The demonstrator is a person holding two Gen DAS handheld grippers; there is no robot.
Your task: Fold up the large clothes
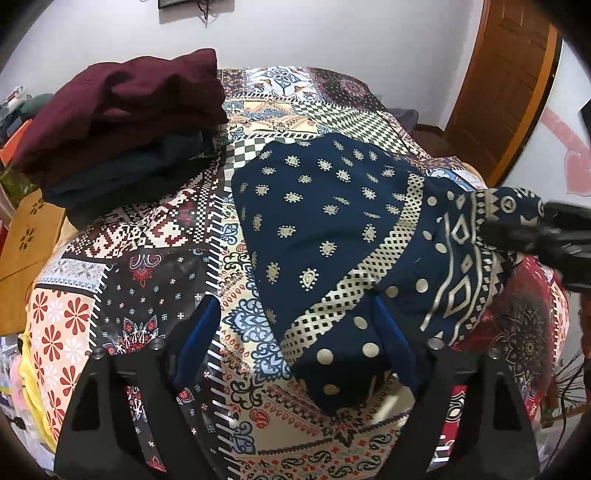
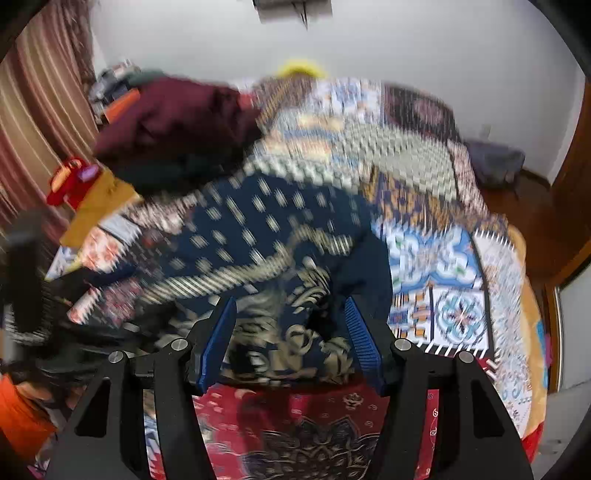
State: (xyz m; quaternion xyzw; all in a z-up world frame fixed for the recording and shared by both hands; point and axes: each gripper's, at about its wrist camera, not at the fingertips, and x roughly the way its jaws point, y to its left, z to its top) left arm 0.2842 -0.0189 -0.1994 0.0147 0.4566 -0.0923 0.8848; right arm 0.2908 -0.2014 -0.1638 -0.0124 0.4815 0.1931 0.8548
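Both grippers point down at a bed covered with a patchwork bedspread (image 1: 155,236) full of flowers, checks and swirls. Left gripper (image 1: 295,332) has its blue pads (image 1: 199,332) far apart, so it is let go; a loose corner of the blue cloth (image 1: 317,221) lies between the pads, but they do not squeeze it. That cloth is dark blue with cream dots and little leaf shapes, and it lies spread on the middle of the bed. Its right end is bunched up and lifted, pinched in the right gripper (image 1: 546,225) (seen from the side as a black shape at the picture's edge). In the right wrist view, which is blurry, the right gripper's blue pads (image 2: 218,343) sit on both sides of a thick wad of the same cloth, holding it just above the bed's red edge. Near the far left corner of the bed sits a pile of folded clothes (image 1: 122,122), dark red on top and dark blue under it. Behind the bed is a white wall (image 1: 332,33), with a wooden door (image 1: 513,74) on the right.
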